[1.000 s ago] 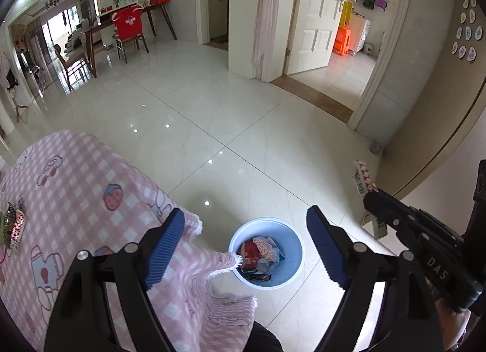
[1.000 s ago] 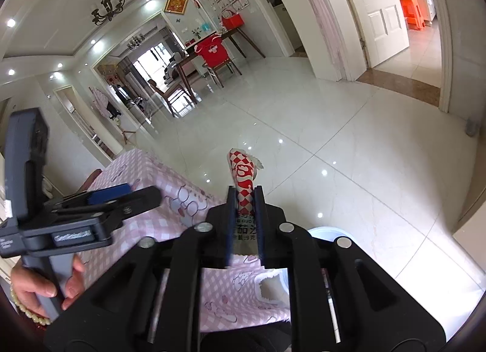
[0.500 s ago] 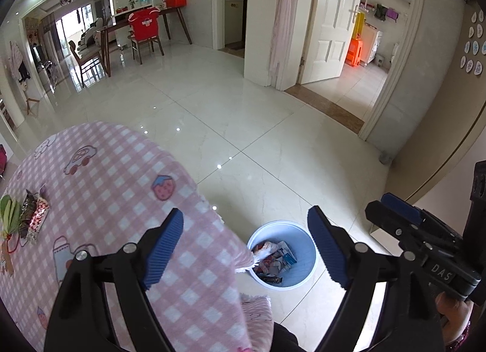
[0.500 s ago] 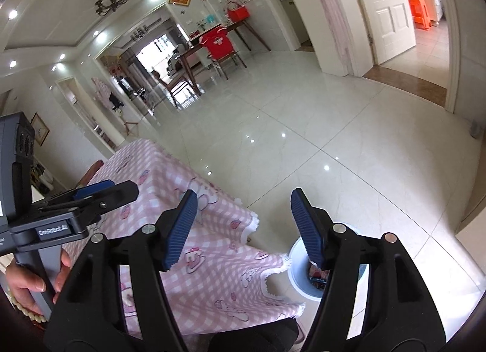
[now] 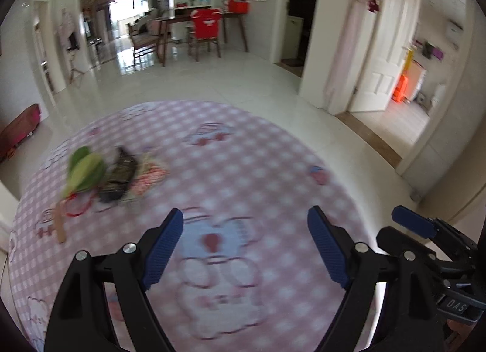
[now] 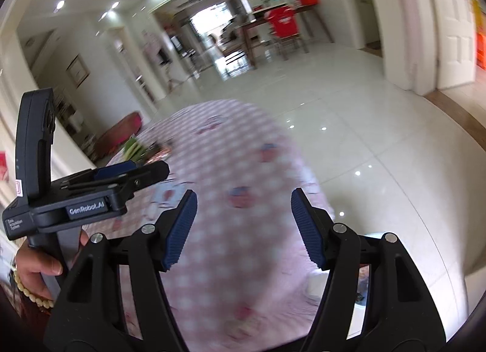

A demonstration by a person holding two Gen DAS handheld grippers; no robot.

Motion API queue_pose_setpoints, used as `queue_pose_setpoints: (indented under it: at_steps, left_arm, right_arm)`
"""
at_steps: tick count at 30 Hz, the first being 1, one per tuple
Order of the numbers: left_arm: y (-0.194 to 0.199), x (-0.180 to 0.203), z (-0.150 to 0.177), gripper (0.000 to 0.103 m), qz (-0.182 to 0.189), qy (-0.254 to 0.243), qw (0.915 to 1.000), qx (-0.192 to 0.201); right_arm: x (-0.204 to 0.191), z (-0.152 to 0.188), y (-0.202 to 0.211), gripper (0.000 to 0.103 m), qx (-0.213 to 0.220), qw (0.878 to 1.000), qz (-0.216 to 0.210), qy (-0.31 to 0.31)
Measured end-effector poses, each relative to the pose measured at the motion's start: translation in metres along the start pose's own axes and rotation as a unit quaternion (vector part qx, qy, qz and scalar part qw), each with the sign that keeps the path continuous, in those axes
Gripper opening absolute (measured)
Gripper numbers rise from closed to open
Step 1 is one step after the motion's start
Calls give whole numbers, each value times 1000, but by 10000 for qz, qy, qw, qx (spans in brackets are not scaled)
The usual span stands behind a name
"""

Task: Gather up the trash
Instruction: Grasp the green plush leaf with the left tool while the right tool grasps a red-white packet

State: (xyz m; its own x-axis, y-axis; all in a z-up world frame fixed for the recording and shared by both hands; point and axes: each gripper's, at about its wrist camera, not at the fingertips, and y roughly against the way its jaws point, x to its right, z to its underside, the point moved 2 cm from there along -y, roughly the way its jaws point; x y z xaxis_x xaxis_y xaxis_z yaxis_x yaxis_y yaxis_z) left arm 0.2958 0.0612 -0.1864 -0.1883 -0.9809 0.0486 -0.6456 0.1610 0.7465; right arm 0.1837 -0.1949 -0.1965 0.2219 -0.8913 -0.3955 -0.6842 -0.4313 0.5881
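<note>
**Both grippers empty, heading for the leftover trash pile**

Left gripper (image 5: 244,245) has its jaws spread wide with nothing between them; right gripper (image 6: 243,227) likewise, wide apart and empty. Both hover over the pink checked tablecloth (image 5: 243,163). The remaining trash pile (image 5: 106,176) sits on the far left part of the cloth — green leafy bits, a dark wrapper, a reddish patterned wrapper, and a wooden stick (image 5: 59,224) with a red loop just beside it. In the right wrist view the same pile (image 6: 142,150) is partly behind the left tool body.

Likely step: reach for the next piece. Best to pick one item at the pile's edge, come in low, keep the jaws wide until they straddle it, and pinch the wrapper rather than the cloth.

Hard to make out: heavy motion blur, so item count and overlaps are unclear. The bin (image 6: 363,288) shows only as a sliver behind the right finger — contents unreadable. It's out of the left view altogether.
</note>
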Motion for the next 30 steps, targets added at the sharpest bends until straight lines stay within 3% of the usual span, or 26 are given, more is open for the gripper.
queue_pose_setpoints:
  at_steps: [5,10,15,22,27,28,30]
  left_arm:
    - [7,-89,3,82,-588,430,9973,94]
    - [3,-160,6,82,-1341,497,9897,-8]
    - [-10,-196,2,82,-1316,535,9898,-57]
    - [-42,-208,-7,82,-1299,233,9910,-205]
    - [-55,-204,-9,54,-1032,199,9942,-233]
    - [-58,-202,-9,40,-1005,177,9944,-257]
    - [-63,-200,-8,25,-916,179,9950,-341]
  right_arm:
    - [-55,-9,-47,64,-373,9984,-200,386]
    - [-96,-17,-96,64,-712,9956,-487,370]
    - [-132,-26,-146,64,-940,9937,-479,371]
    - [-159,-35,-191,64,-901,9941,102,591]
    - [-156,-36,-201,60,-988,9914,354,784]
    - [-156,-35,-202,59,-987,9907,396,844]
    - [-155,-34,-203,56,-989,9901,404,911]
